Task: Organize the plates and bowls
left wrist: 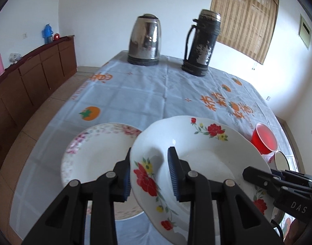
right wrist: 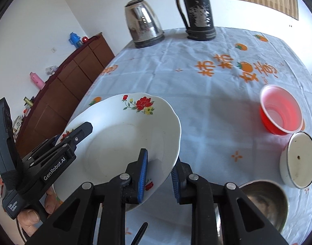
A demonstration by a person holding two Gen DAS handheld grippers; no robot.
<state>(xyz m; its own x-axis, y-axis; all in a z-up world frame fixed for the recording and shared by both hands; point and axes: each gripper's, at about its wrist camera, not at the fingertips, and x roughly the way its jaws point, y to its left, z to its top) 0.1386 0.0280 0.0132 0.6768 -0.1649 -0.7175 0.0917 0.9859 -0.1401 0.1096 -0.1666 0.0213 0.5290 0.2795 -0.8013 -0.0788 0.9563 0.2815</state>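
A white plate with red flowers (left wrist: 198, 153) (right wrist: 123, 138) is held tilted above the table by both grippers. My left gripper (left wrist: 149, 175) is shut on its near-left rim; it shows in the right wrist view (right wrist: 74, 136) at the plate's left edge. My right gripper (right wrist: 159, 173) is shut on the plate's near-right rim; it shows in the left wrist view (left wrist: 262, 179). A white plate with pink flowers (left wrist: 90, 155) lies flat on the tablecloth, partly under the held plate.
A red plastic bowl (right wrist: 281, 110) (left wrist: 265, 138), a white enamel bowl (right wrist: 300, 161) and a steel bowl (right wrist: 262, 204) sit at the right. A steel kettle (left wrist: 144, 39) and a black thermos (left wrist: 200, 42) stand at the far edge. A wooden sideboard (left wrist: 29, 75) lines the left wall.
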